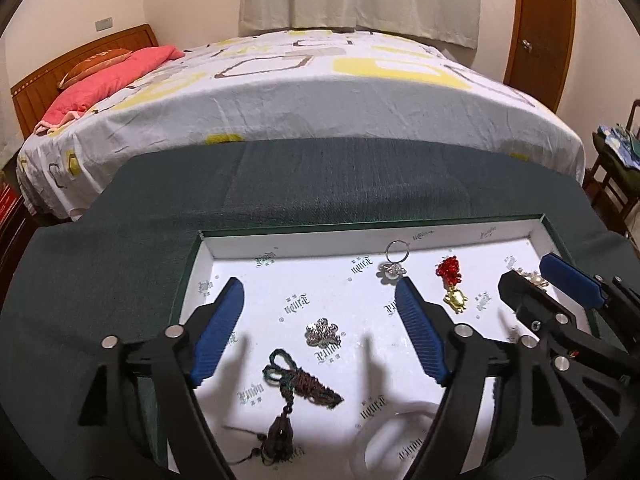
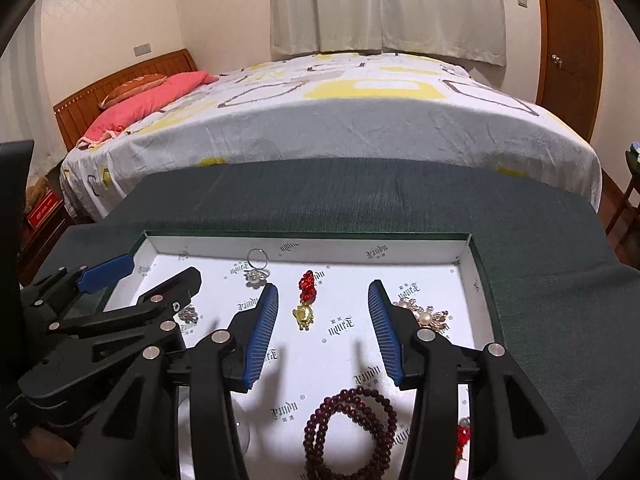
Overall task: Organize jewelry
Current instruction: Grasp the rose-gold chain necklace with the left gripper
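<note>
Fig. Both tongs over tray [image 1: 400,246] on table [image 1: 320,184], bed [image 1: 320,100] behind. Left tongs [image 1: 320,320]: jaws wide, nothing between; silver charm [image 1: 322,332] and tassel cord [image 1: 308,384] lie on tray floor under the gap. Right tongs [image 2: 324,320]: jaws partly apart, empty; red/gold charm [image 2: 306,300] near the left pad, pearl brooch [image 2: 424,314] partly hidden behind the right pad, bead bracelet [image 2: 352,432] in foreground. Ring [image 1: 396,260] near far wall.

Risks (est.):
- Pieces small, flat, on slick card; pads prob. slide over or flick one away w/ a shallow close.
- Cord likely snags a pad and drags neighbours.
- Tongs close together; arms may collide mid-tray.
- Brooch hidden, so a blind close could crush it.
</note>
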A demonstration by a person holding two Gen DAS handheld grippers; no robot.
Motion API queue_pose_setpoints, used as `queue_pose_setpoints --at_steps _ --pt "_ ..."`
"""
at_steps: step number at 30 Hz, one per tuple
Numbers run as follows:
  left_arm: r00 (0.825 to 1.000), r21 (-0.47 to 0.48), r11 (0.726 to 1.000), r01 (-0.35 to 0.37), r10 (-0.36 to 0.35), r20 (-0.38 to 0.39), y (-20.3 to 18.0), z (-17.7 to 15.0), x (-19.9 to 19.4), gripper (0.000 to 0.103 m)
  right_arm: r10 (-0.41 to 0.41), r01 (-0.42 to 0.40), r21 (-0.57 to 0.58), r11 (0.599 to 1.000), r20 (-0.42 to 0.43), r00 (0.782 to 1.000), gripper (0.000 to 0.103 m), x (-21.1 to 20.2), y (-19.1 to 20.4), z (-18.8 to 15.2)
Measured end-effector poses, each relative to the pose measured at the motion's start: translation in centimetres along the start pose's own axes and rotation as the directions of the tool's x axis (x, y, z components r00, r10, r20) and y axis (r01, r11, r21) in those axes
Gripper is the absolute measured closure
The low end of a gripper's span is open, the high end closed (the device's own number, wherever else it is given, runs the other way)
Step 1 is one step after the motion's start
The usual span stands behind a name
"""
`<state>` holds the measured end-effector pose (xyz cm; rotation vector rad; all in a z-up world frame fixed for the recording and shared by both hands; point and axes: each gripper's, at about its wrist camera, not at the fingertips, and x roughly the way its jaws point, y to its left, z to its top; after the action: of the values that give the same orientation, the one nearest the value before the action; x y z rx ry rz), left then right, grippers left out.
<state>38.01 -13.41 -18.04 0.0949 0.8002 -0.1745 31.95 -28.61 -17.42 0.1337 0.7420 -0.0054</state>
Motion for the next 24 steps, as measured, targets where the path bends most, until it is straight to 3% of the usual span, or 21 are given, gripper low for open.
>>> queue_pose_setpoints --at_steps 2,10,17,24 --pt "1.000 -0.005 1.000 0.003 -0.002 0.019 0.0 -0.2 -1.2 0.024 -0.007 0.007 0.000 1.000 0.024 1.000 0.048 -1.2 -0.2 -0.1" --pt "0.997 -0.005 1.000 0.007 -0.007 0.077 -0.4 -2.7 -6.6 0.022 -0.058 0.055 0.040 0.998 0.070 0.996 0.047 -7.3 -2.5 -3.0" --pt "0.998 -0.029 0.999 0.032 -0.030 0.049 -0.8 -7.0 -9.7 0.022 -0.112 0.108 0.091 0.990 0.035 0.993 0.047 -11.0 -5.1 -7.6" --pt "0.999 -0.024 0.999 0.046 -0.046 -0.011 -2.7 -11.1 -10.3 0.022 -0.144 0.146 0.109 0.983 -0.024 0.989 0.047 -12.0 -6.6 -11.5"
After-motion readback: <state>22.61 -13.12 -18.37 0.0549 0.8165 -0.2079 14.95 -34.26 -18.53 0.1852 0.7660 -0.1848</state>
